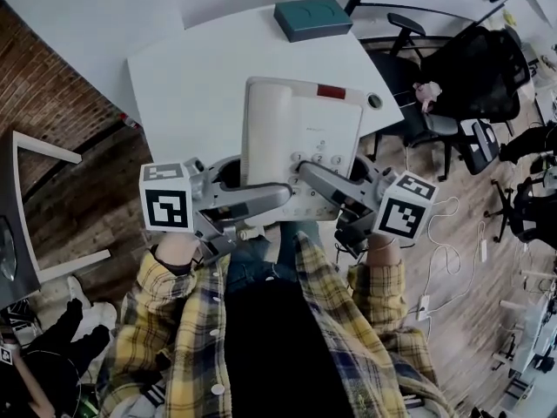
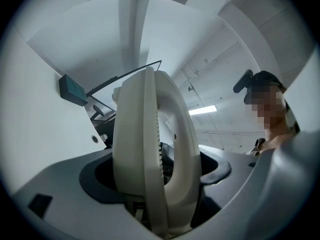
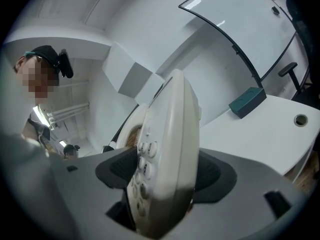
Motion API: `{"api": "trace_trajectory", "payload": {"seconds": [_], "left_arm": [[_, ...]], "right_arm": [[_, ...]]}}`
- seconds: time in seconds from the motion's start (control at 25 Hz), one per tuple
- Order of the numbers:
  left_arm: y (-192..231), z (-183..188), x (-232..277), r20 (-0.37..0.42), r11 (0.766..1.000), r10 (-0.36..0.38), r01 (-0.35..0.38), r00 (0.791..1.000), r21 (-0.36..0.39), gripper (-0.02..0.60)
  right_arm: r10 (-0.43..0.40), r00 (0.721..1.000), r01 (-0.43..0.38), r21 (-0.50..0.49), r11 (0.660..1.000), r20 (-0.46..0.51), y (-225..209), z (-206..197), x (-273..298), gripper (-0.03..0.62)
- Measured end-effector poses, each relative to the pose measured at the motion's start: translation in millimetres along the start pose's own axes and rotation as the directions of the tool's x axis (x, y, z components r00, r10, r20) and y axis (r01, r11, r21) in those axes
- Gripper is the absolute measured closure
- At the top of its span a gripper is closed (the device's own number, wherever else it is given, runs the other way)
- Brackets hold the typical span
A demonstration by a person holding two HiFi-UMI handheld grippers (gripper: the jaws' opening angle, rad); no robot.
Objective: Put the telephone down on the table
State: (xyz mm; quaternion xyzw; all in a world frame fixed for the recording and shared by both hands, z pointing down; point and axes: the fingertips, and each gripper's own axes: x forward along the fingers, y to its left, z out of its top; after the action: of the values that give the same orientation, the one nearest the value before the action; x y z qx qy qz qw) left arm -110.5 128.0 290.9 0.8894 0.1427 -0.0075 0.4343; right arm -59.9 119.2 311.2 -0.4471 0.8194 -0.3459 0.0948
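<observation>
Telephone, white plastic desk set with keypad (image 1: 300,138), sits centre frame over the near edge of the white round-cornered table (image 1: 191,77). Left gripper (image 1: 271,200) and right gripper (image 1: 315,183) each clamp its near edge, hiding it. Contact with tabletop: cannot tell. Teal box (image 1: 313,18) at top, well apart.

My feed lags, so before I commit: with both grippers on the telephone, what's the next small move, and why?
Probably ease both grippers forward and down together. The telephone is clamped between the jaws of the left gripper and the right gripper, and seems to hang at the table's near edge, with bare tabletop just ahead.
</observation>
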Motion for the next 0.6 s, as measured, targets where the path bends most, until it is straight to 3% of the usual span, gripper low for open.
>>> {"api": "trace_trajectory", "payload": {"seconds": [0.6], "left_arm": [[80.9, 86.2, 28.0, 0.145, 0.991, 0.135, -0.136, 0.980, -0.006, 0.190]], "right_arm": [[0.140, 0.979, -0.140, 0.009, 0.990, -0.145, -82.7, 76.9, 62.4, 0.287]]}}
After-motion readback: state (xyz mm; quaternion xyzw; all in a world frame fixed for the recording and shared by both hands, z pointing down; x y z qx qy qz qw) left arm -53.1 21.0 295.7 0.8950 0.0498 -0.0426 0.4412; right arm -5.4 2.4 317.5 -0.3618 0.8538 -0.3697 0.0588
